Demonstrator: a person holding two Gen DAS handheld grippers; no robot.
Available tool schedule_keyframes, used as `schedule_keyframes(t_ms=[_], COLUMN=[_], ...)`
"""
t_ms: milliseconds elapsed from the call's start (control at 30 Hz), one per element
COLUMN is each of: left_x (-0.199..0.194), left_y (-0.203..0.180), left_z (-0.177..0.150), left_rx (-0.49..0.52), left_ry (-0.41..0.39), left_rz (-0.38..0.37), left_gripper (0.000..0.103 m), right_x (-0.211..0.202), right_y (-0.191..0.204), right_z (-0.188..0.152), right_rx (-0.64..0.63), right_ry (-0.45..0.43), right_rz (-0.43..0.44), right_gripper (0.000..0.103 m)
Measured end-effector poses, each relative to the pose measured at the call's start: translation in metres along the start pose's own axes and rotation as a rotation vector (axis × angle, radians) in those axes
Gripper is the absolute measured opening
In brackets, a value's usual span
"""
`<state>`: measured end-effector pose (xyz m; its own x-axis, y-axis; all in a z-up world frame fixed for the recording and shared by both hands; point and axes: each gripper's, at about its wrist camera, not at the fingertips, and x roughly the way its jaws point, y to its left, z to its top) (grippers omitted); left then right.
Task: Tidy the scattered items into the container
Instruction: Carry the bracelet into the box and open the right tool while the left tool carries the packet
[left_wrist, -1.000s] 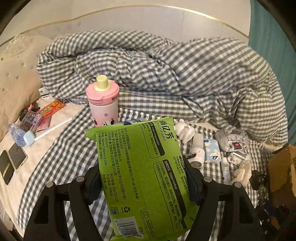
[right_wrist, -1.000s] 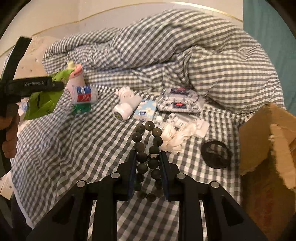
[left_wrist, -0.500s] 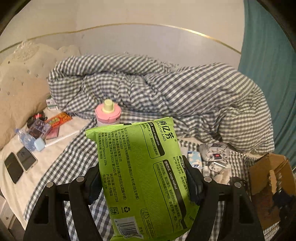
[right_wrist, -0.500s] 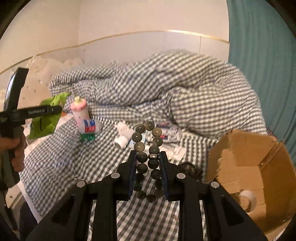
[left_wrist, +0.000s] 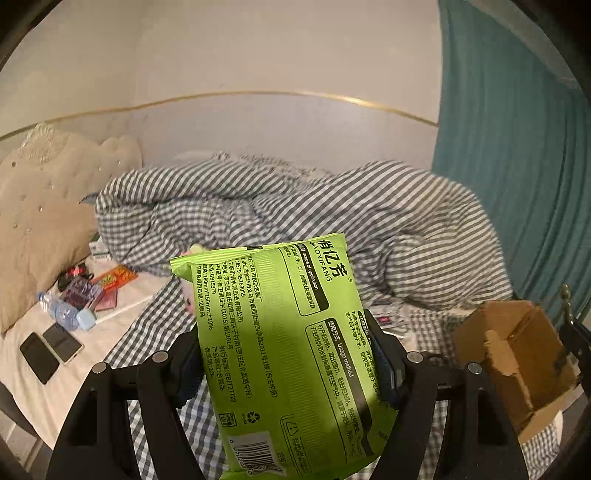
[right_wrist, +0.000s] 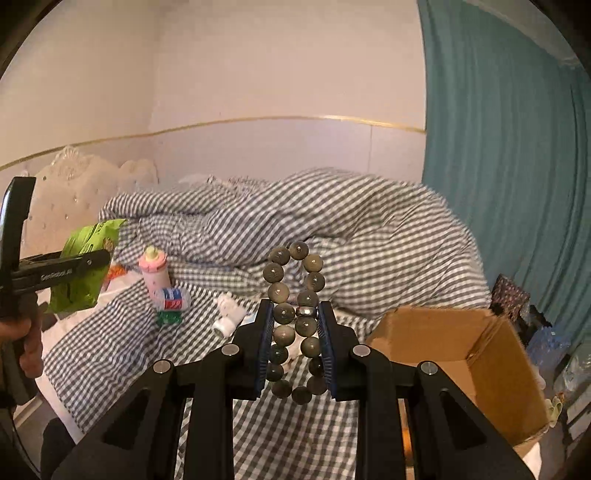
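- Currently, left wrist view: my left gripper (left_wrist: 286, 363) is pinching a green wipes pack (left_wrist: 284, 354), one finger on each long edge. I read the pack's long axis as running forward along the fingers, barcode end toward me, its far end tipped a little left. The cardboard box (left_wrist: 517, 354) sits on the bed, right of the pack and well apart from it; its inside is mostly hidden.
- Right wrist view: my right gripper (right_wrist: 295, 345) is pressed onto a bead bracelet (right_wrist: 295, 317), squeezing the loop into a long oval that runs forward along the fingers. The bracelet is left of the box (right_wrist: 443, 347), near its rim, not over it.
- Progress, my judgement: two items lifted, neither deposited. A pink bottle (right_wrist: 155, 273), a small can (right_wrist: 173, 298) and a white bottle (right_wrist: 229, 317) remain on the bedding, left of the box.
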<state>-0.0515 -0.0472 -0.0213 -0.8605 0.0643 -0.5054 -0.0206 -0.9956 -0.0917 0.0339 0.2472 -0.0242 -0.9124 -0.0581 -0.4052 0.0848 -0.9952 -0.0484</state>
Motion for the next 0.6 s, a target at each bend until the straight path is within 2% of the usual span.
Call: schedule_keyframes(t_ms=[267,600], left_x=[-0.028,-0.024], left_y=[-0.04,-0.103], left_z=[0.008,0.002], left_rx=[0.058,0.107], left_ry=[-0.065,-0.057], left_rz=[-0.068,-0.162], left_gripper=[0.075,0.075], right_x=[-0.046,-0.071], right_y=[-0.026,-0.095], right_z=[0.008,-0.006], right_rx=[0.014,0.053], right_ry=[-0.089,-0.069], right_rz=[-0.092,-0.27], right_gripper=[0.023,0.023])
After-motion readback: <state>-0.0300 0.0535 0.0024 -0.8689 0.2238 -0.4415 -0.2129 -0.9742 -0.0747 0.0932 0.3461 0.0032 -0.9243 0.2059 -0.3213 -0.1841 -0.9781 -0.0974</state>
